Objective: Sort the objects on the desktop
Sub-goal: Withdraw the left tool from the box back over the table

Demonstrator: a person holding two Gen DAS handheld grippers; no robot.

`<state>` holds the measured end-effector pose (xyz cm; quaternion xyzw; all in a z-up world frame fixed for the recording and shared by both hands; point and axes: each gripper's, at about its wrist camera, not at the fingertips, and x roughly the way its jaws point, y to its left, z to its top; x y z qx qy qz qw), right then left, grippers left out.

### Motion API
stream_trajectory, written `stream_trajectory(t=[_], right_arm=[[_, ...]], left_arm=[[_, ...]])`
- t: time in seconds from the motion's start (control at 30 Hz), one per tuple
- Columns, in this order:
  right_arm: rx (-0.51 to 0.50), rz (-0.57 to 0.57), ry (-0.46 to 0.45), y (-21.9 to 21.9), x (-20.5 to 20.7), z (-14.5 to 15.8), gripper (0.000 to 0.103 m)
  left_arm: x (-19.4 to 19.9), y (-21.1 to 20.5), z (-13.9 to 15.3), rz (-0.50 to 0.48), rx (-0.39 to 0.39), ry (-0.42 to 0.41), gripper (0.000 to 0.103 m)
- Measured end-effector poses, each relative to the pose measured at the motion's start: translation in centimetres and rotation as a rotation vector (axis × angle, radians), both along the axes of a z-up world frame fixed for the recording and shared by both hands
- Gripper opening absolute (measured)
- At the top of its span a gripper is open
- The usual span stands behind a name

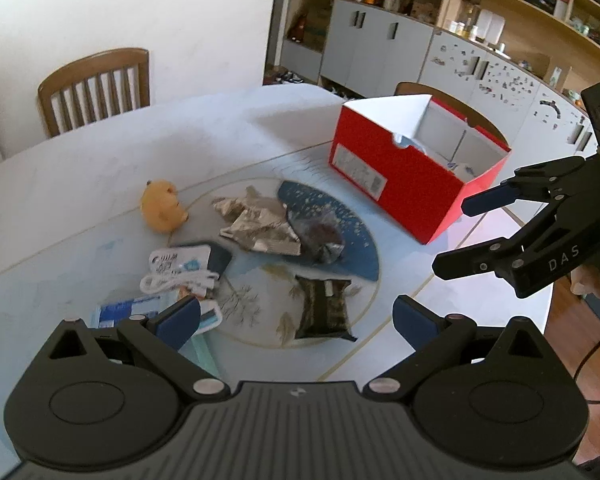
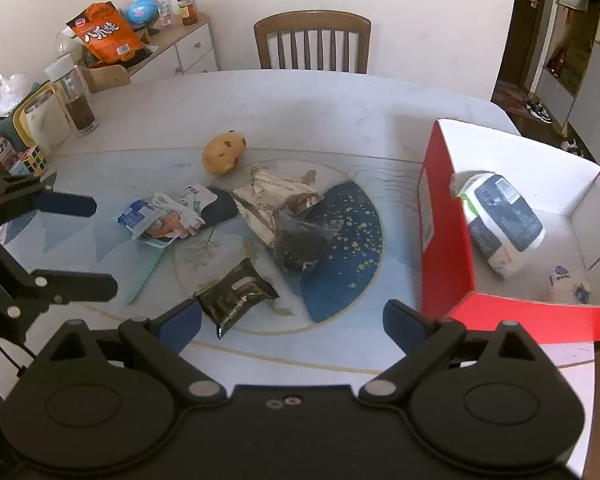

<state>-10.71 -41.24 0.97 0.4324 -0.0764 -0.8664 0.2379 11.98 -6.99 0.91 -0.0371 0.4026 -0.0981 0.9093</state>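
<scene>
Inside red box (image 2: 446,248), white pouch (image 2: 502,220), small packet (image 2: 568,284); both grippers agape, empty

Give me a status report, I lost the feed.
Left gripper and right gripper both open, empty, above table. Red box holds a bag; black packet nearest, loose. Nothing blocking.

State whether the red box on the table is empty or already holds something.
Not empty: the open red box holds a dark-and-white package and a small white item.
</scene>
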Motion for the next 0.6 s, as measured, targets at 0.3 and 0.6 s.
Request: stream_trajectory(t=[0.3, 0.6], right_arm=[[-0.008, -0.04, -0.022, -1.7, -1.5, -1.3, 0.098], [-0.023, -0.077, -0.052, -3.5, -2.7, -2.7, 0.098]], left_arm=[[0.0, 0.8, -2.7, 0.007, 0.009, 0.03, 0.103], [0.5, 2.7, -5.8, 0.082, 0.019, 0.071, 0.102]])
